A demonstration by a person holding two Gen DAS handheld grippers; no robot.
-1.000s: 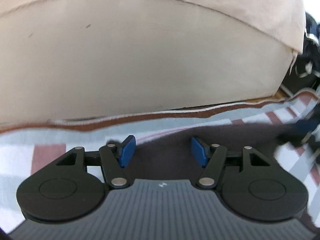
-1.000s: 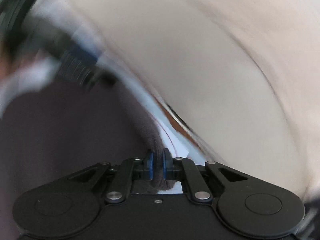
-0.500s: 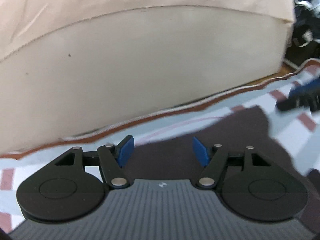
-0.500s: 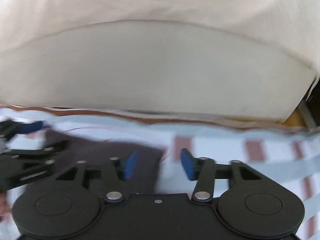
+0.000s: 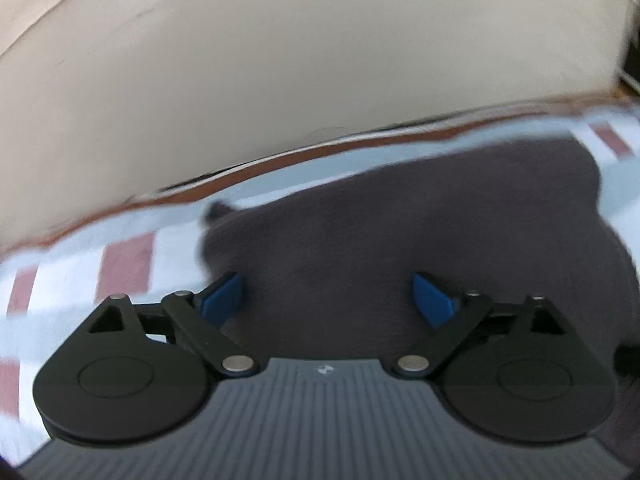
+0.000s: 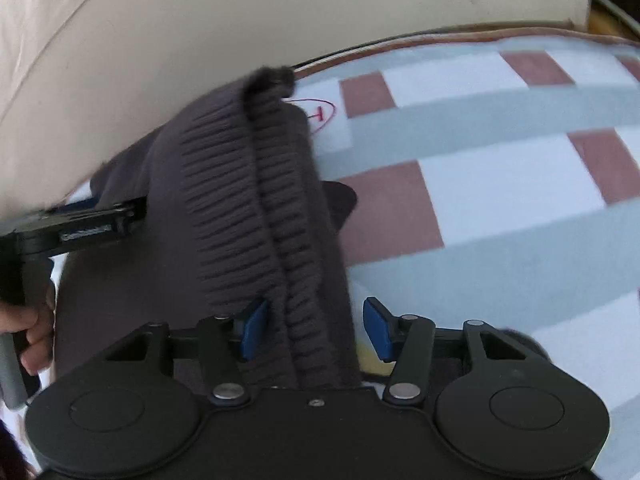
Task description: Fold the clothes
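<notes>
A cream cushion (image 5: 280, 80) rises behind a checked blanket (image 6: 500, 184). On that blanket, just in front of the cushion, lies a dark grey sweater (image 5: 400, 232). The left gripper (image 5: 328, 300) tilts down over the sweater, its fingers (image 5: 222, 300) spreading wide and gripping nothing. The right gripper (image 6: 316, 330) also points down; its fingers (image 6: 254, 328) stand half apart, the ribbed hem (image 6: 256, 200) lying loosely between them. A hand (image 6: 34, 332) holds the left gripper's handle.
</notes>
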